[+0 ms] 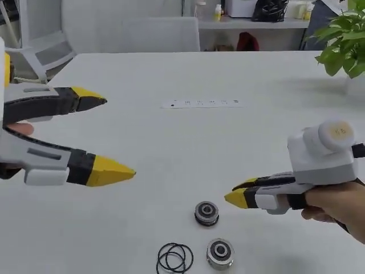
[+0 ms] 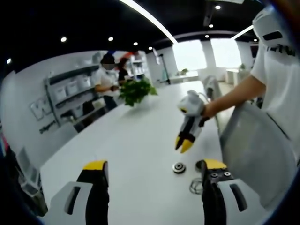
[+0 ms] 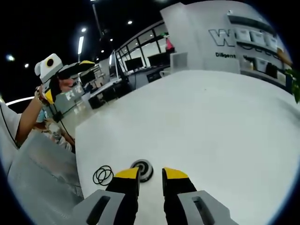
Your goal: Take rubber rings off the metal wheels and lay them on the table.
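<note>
**Right hand-held gripper (image 1: 234,192) poised near the far wheel (image 1: 206,213); left hand-held gripper (image 1: 120,137) well apart.**

The right hand-held gripper's jaws stood almost together, with a narrow gap, and held nothing. The left hand-held gripper's jaws were spread wide and were also empty. Both wheels lay flat on the tabletop (image 1: 228,137) with their axles upright. The far wheel was dark at the rim, so it was judged to carry a ring. In the head view it sat near the right tips, a little toward the person and to their left. In the right gripper view it lay just ahead of the tips, left of the gap. The near wheel (image 1: 220,253) showed a bare metal rim, with loose rubber rings (image 1: 174,258) just beside it. The right hand-held gripper was much the nearer, so the next grasp was judged to fall to it, with its jaws opened wider first.
</note>
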### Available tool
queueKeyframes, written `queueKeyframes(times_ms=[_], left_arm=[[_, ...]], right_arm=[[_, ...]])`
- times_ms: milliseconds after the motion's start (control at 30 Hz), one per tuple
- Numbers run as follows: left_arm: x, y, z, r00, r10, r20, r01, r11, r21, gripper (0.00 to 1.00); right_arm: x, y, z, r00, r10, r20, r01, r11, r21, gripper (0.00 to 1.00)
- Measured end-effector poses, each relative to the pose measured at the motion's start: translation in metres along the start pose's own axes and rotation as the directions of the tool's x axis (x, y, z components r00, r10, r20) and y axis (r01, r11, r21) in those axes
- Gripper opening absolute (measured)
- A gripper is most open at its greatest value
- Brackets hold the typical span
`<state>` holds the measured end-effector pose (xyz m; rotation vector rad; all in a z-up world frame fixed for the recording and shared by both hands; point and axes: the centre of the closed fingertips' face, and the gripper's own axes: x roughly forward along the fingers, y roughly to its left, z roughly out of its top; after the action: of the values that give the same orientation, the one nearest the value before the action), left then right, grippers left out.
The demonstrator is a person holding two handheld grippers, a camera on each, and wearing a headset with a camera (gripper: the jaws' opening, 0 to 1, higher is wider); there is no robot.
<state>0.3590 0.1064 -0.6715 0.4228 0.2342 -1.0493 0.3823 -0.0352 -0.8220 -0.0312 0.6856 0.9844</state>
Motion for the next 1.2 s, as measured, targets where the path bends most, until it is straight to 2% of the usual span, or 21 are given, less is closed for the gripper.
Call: queueKeyframes(times_ms=[133,300,500,667,933,1200], left_arm=[[0.011,0.0,0.006,0.9997,-0.021,0.01,0.021,1.0,0.011,0.81],[0.03,0.0,0.015,0.9986,-0.051,0.016,0.05,0.997,0.058,0.78],[0.048,0.001,0.019,0.9963,-0.082,0.026,0.08,0.994,0.076,0.75],[0.062,-0.004,0.019,0.9929,-0.117,0.025,0.114,0.989,0.092,0.74],[0.083,-0.015,0.005,0.9843,-0.176,0.0,0.176,0.98,0.094,0.68],[0.105,-0.028,-0.009,0.9739,-0.227,-0.014,0.227,0.97,0.09,0.63]], right_arm=[[0.001,0.0,-0.004,0.9999,0.001,-0.015,-0.001,1.0,-0.01,0.16],[0.002,0.001,-0.007,0.9996,0.011,-0.027,-0.011,1.0,-0.015,0.17],[0.002,-0.001,-0.011,0.9992,0.009,-0.039,-0.01,1.0,-0.018,0.17],[0.003,-0.003,-0.014,0.999,0.009,-0.044,-0.01,1.0,-0.011,0.18],[0.008,0.002,-0.018,0.9978,0.034,-0.057,-0.035,0.999,-0.021,0.19],[0.016,0.006,-0.027,0.9939,0.052,-0.097,-0.057,0.997,-0.054,0.21]])
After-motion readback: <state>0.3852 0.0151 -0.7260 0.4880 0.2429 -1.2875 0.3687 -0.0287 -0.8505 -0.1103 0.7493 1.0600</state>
